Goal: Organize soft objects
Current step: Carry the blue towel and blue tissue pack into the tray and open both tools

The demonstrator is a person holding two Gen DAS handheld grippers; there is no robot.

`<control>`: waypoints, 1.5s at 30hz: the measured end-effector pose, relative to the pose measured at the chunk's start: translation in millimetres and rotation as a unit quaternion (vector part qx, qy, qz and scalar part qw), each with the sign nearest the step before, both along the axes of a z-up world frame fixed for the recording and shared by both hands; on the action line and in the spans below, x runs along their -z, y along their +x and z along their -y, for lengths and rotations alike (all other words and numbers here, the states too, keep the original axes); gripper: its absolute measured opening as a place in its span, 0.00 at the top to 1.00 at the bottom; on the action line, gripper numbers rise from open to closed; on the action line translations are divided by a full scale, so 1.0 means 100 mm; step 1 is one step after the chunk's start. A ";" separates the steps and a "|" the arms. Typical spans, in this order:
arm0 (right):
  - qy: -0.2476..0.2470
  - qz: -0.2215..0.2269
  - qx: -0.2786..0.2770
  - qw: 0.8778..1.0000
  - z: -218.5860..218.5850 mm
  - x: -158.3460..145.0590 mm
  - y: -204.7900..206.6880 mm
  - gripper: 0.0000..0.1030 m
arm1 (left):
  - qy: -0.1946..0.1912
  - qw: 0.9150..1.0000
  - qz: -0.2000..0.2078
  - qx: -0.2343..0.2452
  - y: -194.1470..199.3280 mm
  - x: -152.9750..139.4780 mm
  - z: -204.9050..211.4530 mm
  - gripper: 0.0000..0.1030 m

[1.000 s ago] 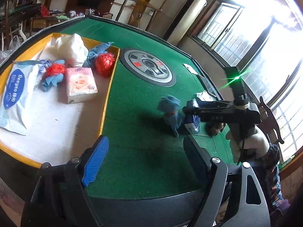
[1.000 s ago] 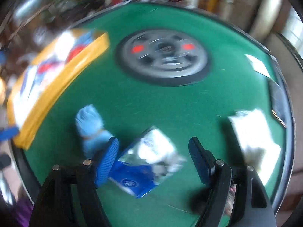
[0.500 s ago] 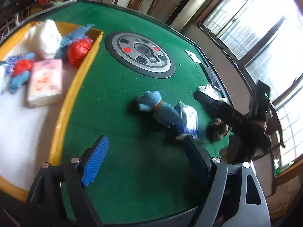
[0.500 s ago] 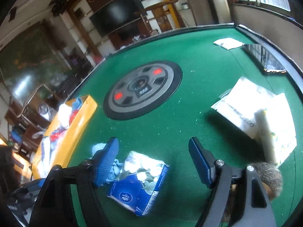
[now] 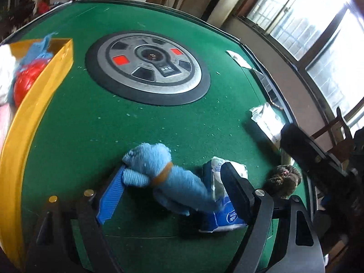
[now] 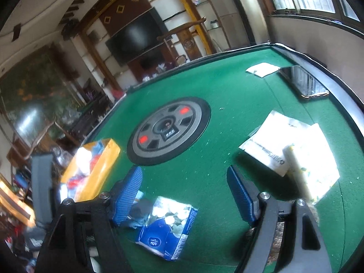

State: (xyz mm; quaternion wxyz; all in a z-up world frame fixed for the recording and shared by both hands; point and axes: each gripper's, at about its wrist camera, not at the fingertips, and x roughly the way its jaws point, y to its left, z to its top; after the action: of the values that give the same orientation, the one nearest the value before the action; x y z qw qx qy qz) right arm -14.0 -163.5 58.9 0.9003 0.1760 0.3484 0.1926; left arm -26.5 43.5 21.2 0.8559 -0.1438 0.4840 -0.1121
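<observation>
Left claw point(image 5: 173, 193) now straddling blue plush point(image 5: 168, 177), tissue pack point(image 5: 224, 213) touching

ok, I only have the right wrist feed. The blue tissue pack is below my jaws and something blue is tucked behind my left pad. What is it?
Observer: A blue plush toy with an orange band, lying on the green table. The left wrist view shows it whole.
Operator: Is the left gripper on it?
Observer: The left gripper straddles it with its jaws open, not clamped.
Operator: Is the toy clear of the pack?
Observer: No. The toy's tail end meets the edge of the tissue pack and looks to be touching it.
</observation>
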 end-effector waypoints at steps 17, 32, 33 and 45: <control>-0.024 -0.028 -0.008 0.999 -0.06 0.15 0.11 0.29 | -0.028 0.995 0.075 0.065 -0.34 -0.45 -0.25 0.67; -0.153 -0.042 -0.079 0.984 -0.64 0.32 -0.06 0.28 | 0.015 0.991 0.103 -0.082 -1.23 -0.61 -1.76 0.67; -0.160 -0.043 -0.083 0.983 -0.67 0.33 -0.10 0.28 | 0.025 0.991 0.093 -0.093 -1.25 -0.56 -1.84 0.67; -0.262 -0.078 -0.097 0.957 -1.00 0.41 -0.17 0.29 | 0.079 0.983 0.075 -0.148 -1.22 -0.37 -2.16 0.39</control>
State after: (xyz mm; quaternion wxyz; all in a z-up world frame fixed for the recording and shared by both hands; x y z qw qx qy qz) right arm -31.2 -63.4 17.8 0.8618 -0.0858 0.4713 0.1670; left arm -148.8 259.7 57.8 0.9056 -0.1366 0.3990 0.0440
